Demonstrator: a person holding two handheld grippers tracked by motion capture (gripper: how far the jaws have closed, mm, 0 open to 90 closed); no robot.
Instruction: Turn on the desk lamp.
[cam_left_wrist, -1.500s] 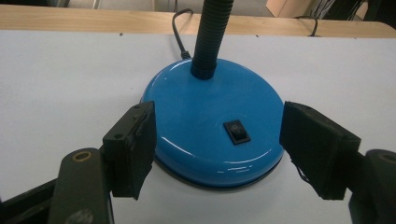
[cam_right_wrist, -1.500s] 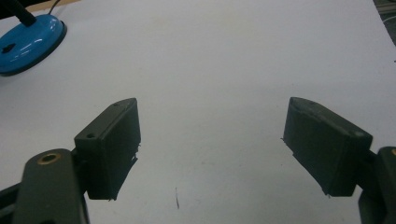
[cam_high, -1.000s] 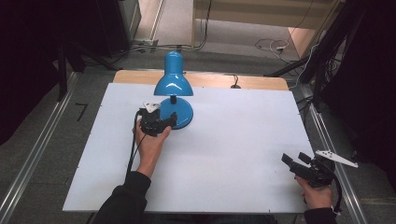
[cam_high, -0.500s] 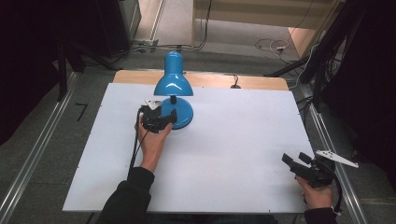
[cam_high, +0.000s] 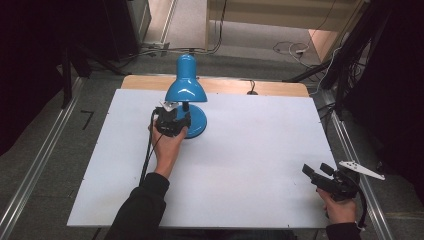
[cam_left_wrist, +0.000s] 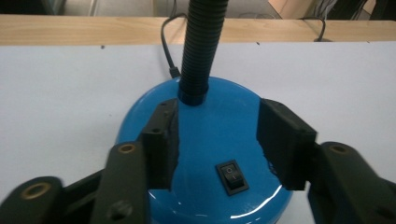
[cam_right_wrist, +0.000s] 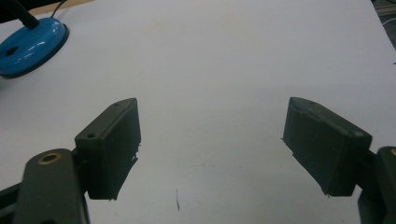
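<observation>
A blue desk lamp (cam_high: 185, 90) stands at the back of the white table (cam_high: 250, 150), its round base (cam_left_wrist: 210, 140) under a black ribbed neck (cam_left_wrist: 201, 46). A black rocker switch (cam_left_wrist: 232, 176) sits on the near side of the base. My left gripper (cam_high: 184, 121) is open, and its jaws hover over the base on either side of the switch (cam_left_wrist: 219, 135). My right gripper (cam_high: 316, 171) is open and holds nothing, low over the table's front right corner (cam_right_wrist: 210, 140). From there the lamp base (cam_right_wrist: 30, 44) lies far off.
The lamp's black cord (cam_left_wrist: 167, 46) runs off the back of the base toward a wooden strip (cam_high: 225, 85) behind the table. Metal rails (cam_high: 40, 165) run along both sides on the floor. Bare white table lies between the two grippers.
My left gripper has edged slightly closer over the lamp base. The right gripper has stayed in place.
</observation>
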